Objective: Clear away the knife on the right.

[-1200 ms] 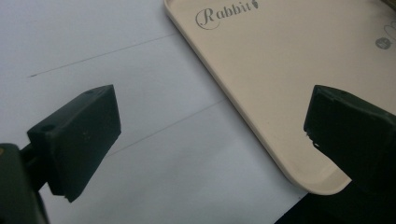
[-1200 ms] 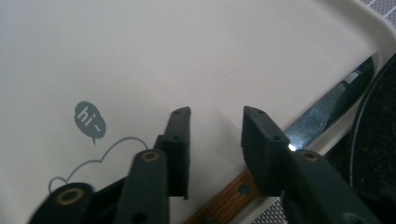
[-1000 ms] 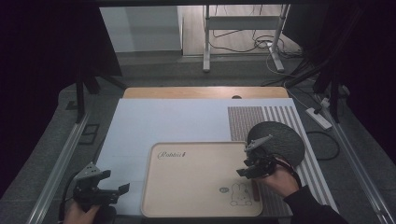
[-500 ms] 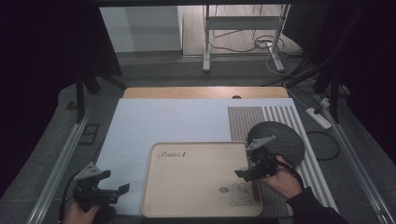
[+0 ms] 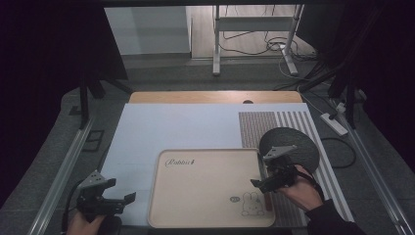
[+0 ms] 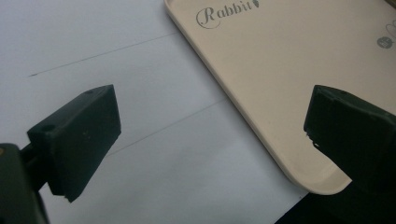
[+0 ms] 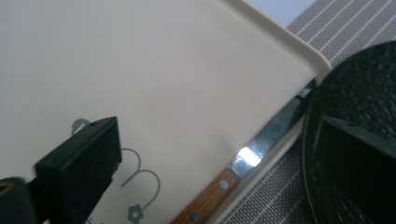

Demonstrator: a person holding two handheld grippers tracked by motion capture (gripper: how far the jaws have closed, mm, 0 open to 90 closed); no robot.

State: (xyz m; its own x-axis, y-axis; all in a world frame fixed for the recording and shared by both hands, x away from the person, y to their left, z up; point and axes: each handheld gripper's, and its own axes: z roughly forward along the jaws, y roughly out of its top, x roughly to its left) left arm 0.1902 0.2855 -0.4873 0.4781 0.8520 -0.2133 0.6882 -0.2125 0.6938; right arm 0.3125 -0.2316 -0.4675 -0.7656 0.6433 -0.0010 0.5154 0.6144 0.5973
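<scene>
Knife (image 7: 252, 158) lies on tray (image 7: 187, 70) beside pan (image 7: 355, 93); both grippers' fingers apart, empty.

One tray (image 5: 195, 196) lies near, in the middle. One knife (image 7: 243, 163) lies along its right rim. One dark round plate (image 5: 293, 142) sits to the right on one striped mat (image 5: 254, 127). Two grippers: one near left (image 5: 120, 201), one right (image 5: 259, 183).

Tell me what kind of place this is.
Likely a lab recording bench, not a kitchen: a metal-railed table, loose cables on the floor behind, and a staged tray with a knife.
</scene>
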